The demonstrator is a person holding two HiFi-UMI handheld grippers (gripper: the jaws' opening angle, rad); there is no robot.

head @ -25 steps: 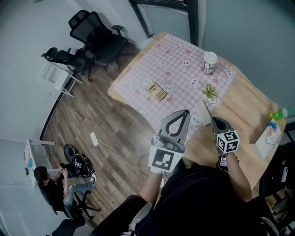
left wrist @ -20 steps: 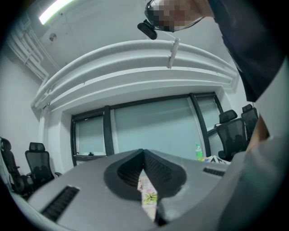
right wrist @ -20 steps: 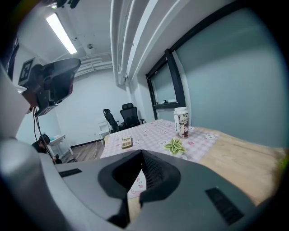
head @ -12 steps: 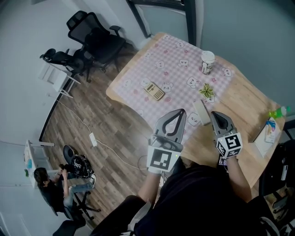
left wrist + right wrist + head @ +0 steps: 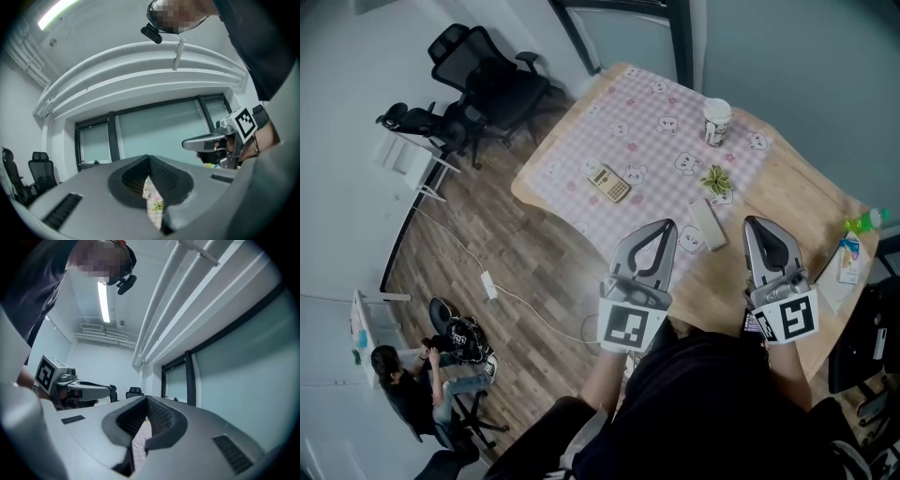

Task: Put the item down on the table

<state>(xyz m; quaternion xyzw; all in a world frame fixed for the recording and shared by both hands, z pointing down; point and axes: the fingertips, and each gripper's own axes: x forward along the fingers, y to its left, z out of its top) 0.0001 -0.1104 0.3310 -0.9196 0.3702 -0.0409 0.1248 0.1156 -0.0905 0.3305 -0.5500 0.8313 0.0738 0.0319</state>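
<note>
The oblong item (image 5: 707,225) is seen lying flat on the table (image 5: 787,202), at the near edge of the checked cloth (image 5: 647,131), just in front of a small green plant ornament (image 5: 717,180). In the head view it is placed between the tips of the two grippers and is gripped by neither. The right gripper (image 5: 757,223) is held over the bare wood to the right of the item; its jaws are brought fully together at the tips, and only cloth is glimpsed through the gap behind them in the right gripper view (image 5: 146,398). The left gripper (image 5: 670,227) is held to the left of the item, with its jaws likewise closed tip to tip on nothing (image 5: 149,157). Farther back on the cloth a cup (image 5: 716,121) and a calculator (image 5: 612,184) are set well apart. A green bottle (image 5: 865,221) is found at the table's right end.
</note>
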